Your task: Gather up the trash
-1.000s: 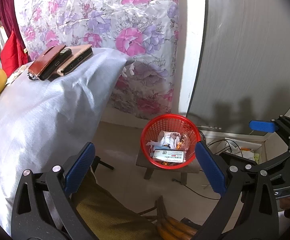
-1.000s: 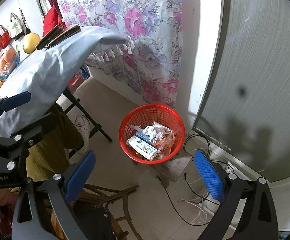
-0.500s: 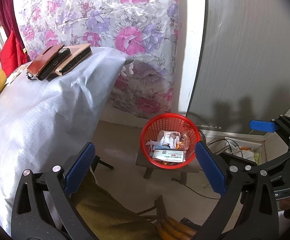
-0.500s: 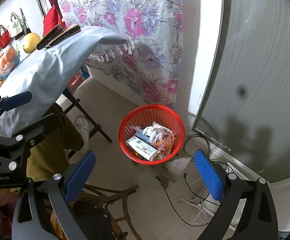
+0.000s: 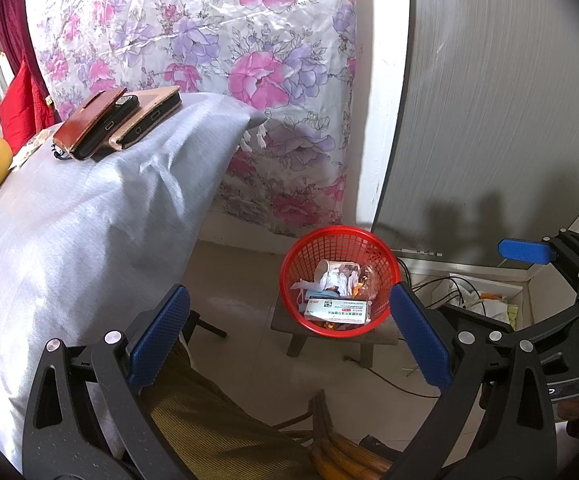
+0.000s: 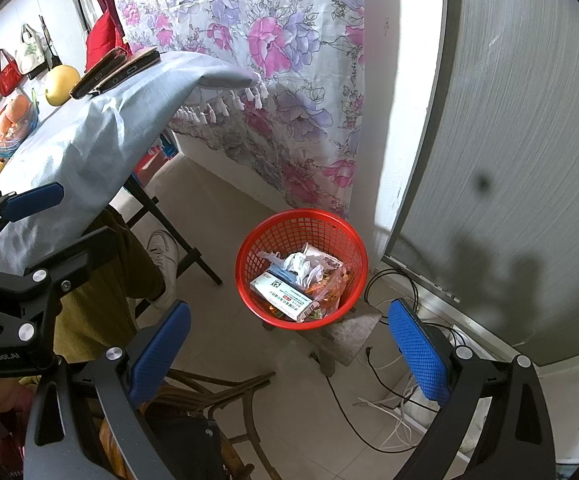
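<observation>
Both tools are spread wide and hold nothing: the left tool (image 5: 287, 330) and the right tool (image 6: 289, 350) at the bottom of their frames. The red basket (image 6: 331, 220) stands on a small stool (image 6: 349, 336) near the frame centre, with a white box (image 6: 279, 292) and crumpled paper (image 6: 301, 266) inside. Two phones (image 5: 117, 122) lie on the tabletop (image 5: 69, 220) at upper left.

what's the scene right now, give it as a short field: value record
left gripper: open, empty
right gripper: open, empty
basket: red mesh, on a small stool
basket contents: white box, crumpled paper, wrappers
table: grey-blue cloth, two cased phones at the far corner
floor: loose cables by the stool
</observation>
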The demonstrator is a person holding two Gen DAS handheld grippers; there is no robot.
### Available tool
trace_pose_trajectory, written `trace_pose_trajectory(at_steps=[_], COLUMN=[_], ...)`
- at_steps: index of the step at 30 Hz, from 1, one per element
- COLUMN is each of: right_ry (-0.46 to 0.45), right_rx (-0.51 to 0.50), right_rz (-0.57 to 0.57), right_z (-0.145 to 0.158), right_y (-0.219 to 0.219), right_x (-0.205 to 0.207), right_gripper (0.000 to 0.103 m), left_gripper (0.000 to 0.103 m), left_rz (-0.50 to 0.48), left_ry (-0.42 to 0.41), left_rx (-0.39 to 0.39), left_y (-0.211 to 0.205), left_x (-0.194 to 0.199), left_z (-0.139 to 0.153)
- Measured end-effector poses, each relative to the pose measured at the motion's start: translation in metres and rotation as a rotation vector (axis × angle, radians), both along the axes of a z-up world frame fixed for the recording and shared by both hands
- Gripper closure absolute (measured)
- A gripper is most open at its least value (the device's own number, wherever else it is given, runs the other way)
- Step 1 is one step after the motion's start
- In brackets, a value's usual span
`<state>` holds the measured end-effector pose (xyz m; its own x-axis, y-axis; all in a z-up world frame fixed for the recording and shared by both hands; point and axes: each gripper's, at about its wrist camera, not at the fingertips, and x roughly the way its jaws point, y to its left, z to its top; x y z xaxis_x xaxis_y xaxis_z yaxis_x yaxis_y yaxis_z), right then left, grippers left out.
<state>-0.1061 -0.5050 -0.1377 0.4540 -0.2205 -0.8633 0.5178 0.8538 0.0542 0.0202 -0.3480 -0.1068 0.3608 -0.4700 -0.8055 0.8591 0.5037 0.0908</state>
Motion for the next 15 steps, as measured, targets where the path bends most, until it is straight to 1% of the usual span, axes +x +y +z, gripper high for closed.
trace_pose_trajectory(at_steps=[15], right_ry=[0.000], right_rx=[0.000], right_rz=[0.001], right_z=[0.0002], right_y=[-0.0013], right_x=[-0.0001], right_gripper=[0.006], left_gripper=[0.007], left_rz=[-0.001], left_ry=[0.004], left_rx=[0.002], left_y=[0.0007], left_x=[-0.0002], left_z=[-0.0025])
